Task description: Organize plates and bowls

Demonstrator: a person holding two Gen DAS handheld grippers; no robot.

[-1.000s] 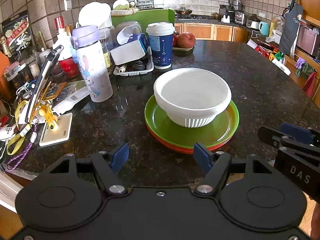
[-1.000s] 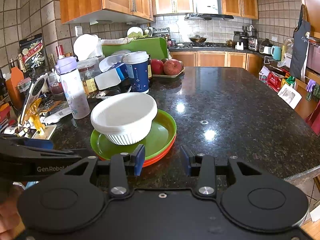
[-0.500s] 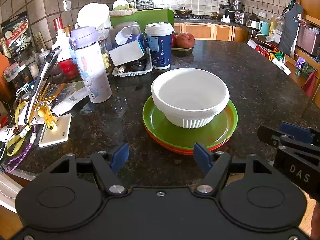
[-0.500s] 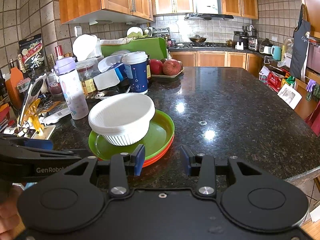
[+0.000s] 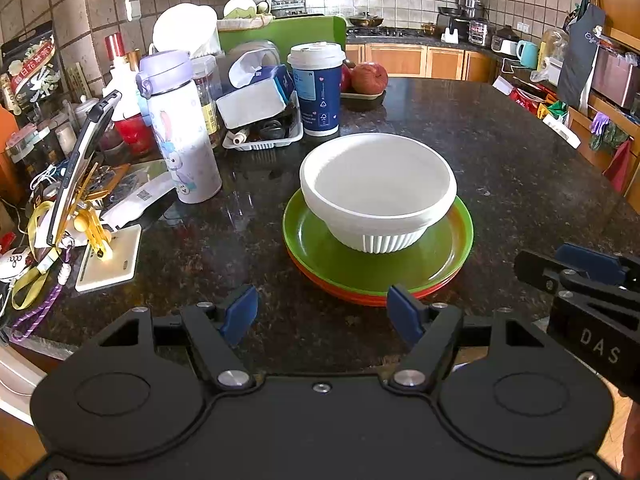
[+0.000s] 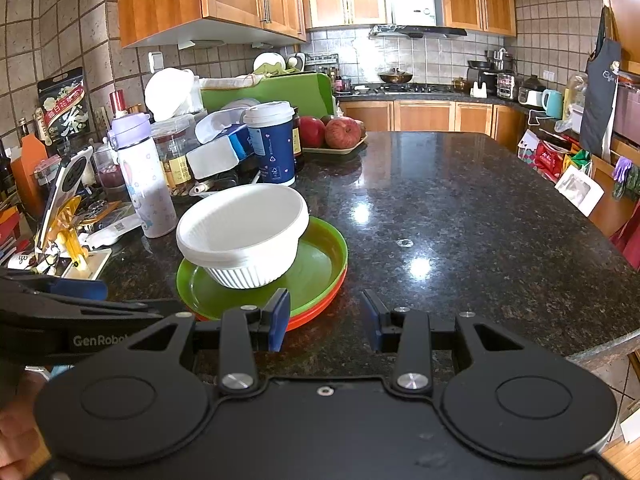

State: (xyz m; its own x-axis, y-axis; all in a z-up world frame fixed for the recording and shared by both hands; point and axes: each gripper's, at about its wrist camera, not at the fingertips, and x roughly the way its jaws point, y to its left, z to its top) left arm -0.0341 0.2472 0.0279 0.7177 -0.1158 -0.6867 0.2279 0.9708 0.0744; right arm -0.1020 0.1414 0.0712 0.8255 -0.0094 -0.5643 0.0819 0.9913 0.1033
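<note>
The bowl (image 5: 378,190) on the stacked plates (image 5: 456,256) sits just ahead of both empty hands' fingers, left fingers (image 5: 240,312) spread wide, right fingers (image 6: 278,318) part-open.

The right claw (image 5: 588,276), seen at the right edge of the left wrist view, carries the white letters "DAS" on its black side. The left claw (image 6: 60,292), seen at the left edge of the right wrist view, carries white lettering that reads "GenRobo", with the rest hidden behind the right claw's body. The blue paper cup (image 5: 317,90) bears a triangular recycling mark with small print below it, and the dark packet (image 5: 30,68) hanging on the tiled wall shows red-banded characters; both are probably too small to read reliably.
</note>
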